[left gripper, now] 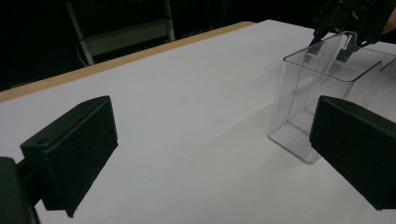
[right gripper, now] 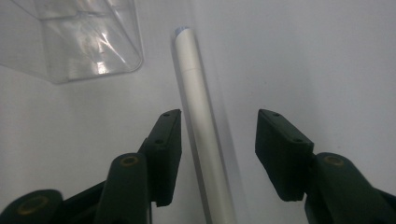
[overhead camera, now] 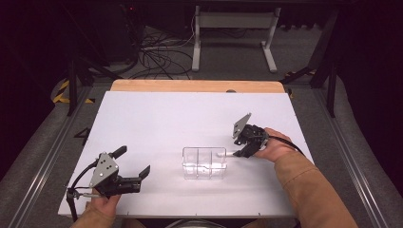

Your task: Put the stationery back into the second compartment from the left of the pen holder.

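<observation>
Our right gripper is open around a white pen — the pen lies flat on the white counter, just beside the clear plastic box. Our left gripper is open too, holding nothing — well apart from the box.
</observation>
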Demonstrator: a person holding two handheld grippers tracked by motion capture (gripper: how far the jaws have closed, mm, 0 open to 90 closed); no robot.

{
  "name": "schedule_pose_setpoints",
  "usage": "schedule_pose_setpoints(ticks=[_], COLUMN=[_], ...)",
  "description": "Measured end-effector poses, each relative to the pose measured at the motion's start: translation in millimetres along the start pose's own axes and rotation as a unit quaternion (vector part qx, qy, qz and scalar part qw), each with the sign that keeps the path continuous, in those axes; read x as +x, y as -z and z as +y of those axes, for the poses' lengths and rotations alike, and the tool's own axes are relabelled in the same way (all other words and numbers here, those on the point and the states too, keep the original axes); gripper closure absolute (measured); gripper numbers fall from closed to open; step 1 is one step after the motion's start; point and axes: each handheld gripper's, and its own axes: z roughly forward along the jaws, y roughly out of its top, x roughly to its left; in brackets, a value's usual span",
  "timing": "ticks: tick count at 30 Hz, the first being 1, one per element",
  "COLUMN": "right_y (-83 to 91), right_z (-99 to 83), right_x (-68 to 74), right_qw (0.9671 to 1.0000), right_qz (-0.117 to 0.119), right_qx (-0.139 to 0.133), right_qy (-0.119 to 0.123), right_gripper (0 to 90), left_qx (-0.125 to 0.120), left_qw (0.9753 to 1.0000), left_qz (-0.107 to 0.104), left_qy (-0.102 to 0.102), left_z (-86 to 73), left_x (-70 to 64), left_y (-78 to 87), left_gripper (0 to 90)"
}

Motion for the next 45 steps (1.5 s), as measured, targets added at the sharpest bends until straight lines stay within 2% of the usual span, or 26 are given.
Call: schedule_pose_setpoints(ticks=[10,17,23,30,33,36,41,45], right_y=[-11.1,-16.4,-17.1,-17.0,-16.4,-13.9,1.8,15.1], right_z=[3.9,5.7,6.6,6.4,6.4,7.2,8.6,8.9], right_x=[2.3,6.0,7.6,10.0,10.7,11.0,10.9,11.5], right_qw=[0.9993,0.9977,0.9966,0.9957,0.9958,0.9962,0.9977,0.9974], right_qz=[0.010,0.007,0.004,-0.001,-0.002,-0.007,-0.020,-0.034], right_qx=[0.028,0.048,0.047,0.047,0.048,0.040,0.004,-0.024], right_qy=[0.023,0.047,0.067,0.080,0.078,0.076,0.064,0.058], right_gripper=[62.9,71.0,77.5,78.6,78.6,78.6,78.6,78.6], left_qx=[0.001,0.000,0.000,0.000,0.000,0.000,0.000,0.000], left_qw=[1.0000,1.0000,1.0000,1.0000,1.0000,1.0000,1.0000,1.0000], left_qz=[0.001,0.002,0.002,0.002,0.001,0.002,0.003,0.003], left_qy=[-0.001,-0.001,-0.003,-0.003,-0.001,-0.002,-0.002,-0.002], left_z=[-0.1,-0.2,-0.2,-0.1,-0.2,-0.2,0.1,0.2], left_x=[-0.1,-0.1,-0.6,-0.9,-0.6,-0.5,-0.9,-0.9], left_y=[-0.2,0.0,-0.5,-0.2,0.0,-0.1,0.3,0.3], left_gripper=[1.7,1.7,1.7,1.7,1.7,1.7,1.7,1.7])
